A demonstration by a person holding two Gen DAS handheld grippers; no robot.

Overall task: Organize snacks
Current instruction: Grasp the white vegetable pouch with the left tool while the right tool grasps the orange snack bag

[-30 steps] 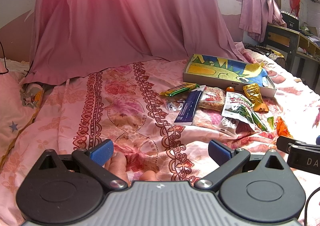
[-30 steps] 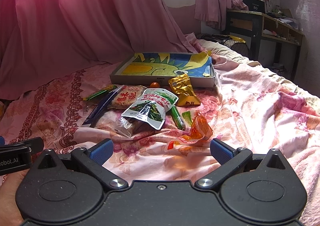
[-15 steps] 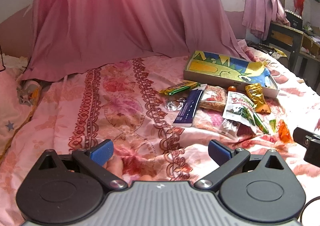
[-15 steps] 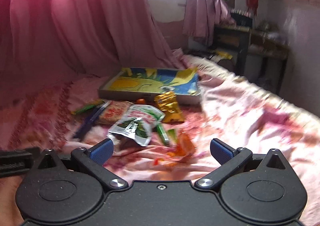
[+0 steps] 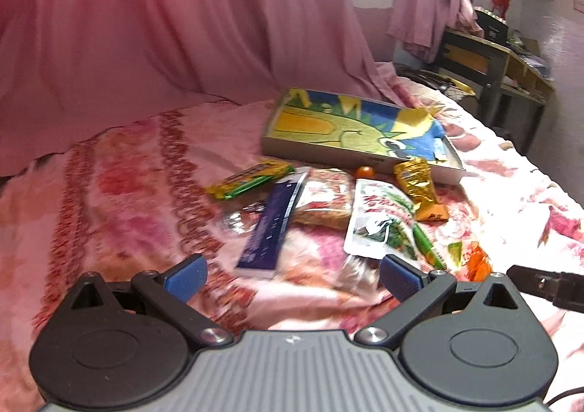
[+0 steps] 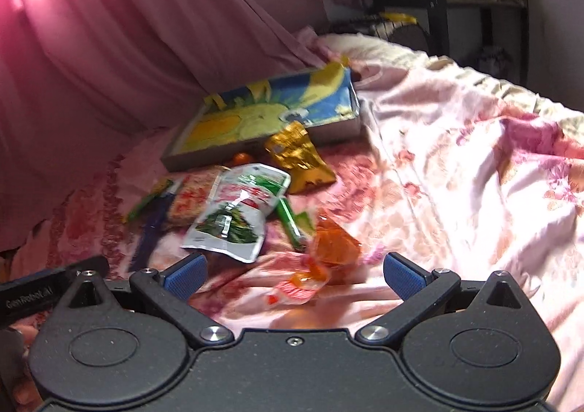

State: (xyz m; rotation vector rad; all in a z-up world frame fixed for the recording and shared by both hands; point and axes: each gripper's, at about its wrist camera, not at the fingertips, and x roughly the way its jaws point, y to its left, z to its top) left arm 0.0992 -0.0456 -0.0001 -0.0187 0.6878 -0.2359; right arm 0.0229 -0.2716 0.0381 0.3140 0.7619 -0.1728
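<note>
Both pairs of jaws stand spread wide and hold nothing: the left gripper (image 5: 292,275) and the right gripper (image 6: 292,275) hover over the floral bedspread (image 6: 456,163). One shallow box (image 5: 359,130) lies beside the snacks (some overlap): one white-green pouch (image 6: 237,214), one gold packet (image 6: 297,156), one blue bar (image 5: 272,225), one orange wrapper (image 6: 334,242). Package writing is too blurred to read.

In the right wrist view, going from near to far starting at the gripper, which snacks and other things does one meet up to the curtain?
right gripper → orange wrapper → white and green pouch → gold packet → colourful box → pink curtain.
</note>
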